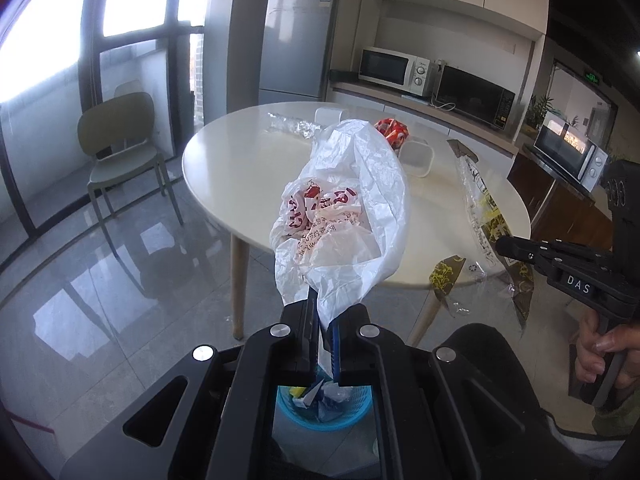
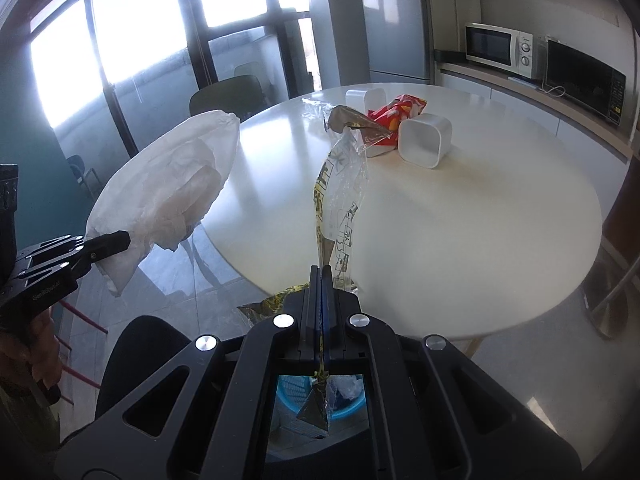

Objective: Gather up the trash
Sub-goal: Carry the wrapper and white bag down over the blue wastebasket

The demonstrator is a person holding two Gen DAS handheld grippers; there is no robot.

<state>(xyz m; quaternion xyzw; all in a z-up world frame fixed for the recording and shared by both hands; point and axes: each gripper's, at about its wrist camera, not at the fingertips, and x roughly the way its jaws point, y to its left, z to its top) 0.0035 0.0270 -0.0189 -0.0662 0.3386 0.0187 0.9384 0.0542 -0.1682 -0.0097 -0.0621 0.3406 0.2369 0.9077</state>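
Note:
My left gripper (image 1: 322, 304) is shut on a crumpled white plastic bag (image 1: 352, 208) with red print, held in the air in front of the round white table (image 1: 240, 152). It also shows in the right wrist view (image 2: 168, 192). My right gripper (image 2: 321, 276) is shut on a long clear wrapper (image 2: 340, 184) with yellow and brown print, held up over the table's near edge; the wrapper also shows in the left wrist view (image 1: 480, 208). A blue bin (image 1: 324, 404) with trash inside sits below both grippers, seen too in the right wrist view (image 2: 320, 400).
On the table lie a red snack bag (image 2: 400, 114), two white square cups (image 2: 426, 140) and a crumpled clear wrapper (image 1: 292, 124). A green chair (image 1: 120, 148) stands by the window. A fridge (image 1: 296, 44) and microwaves (image 1: 392, 68) are behind.

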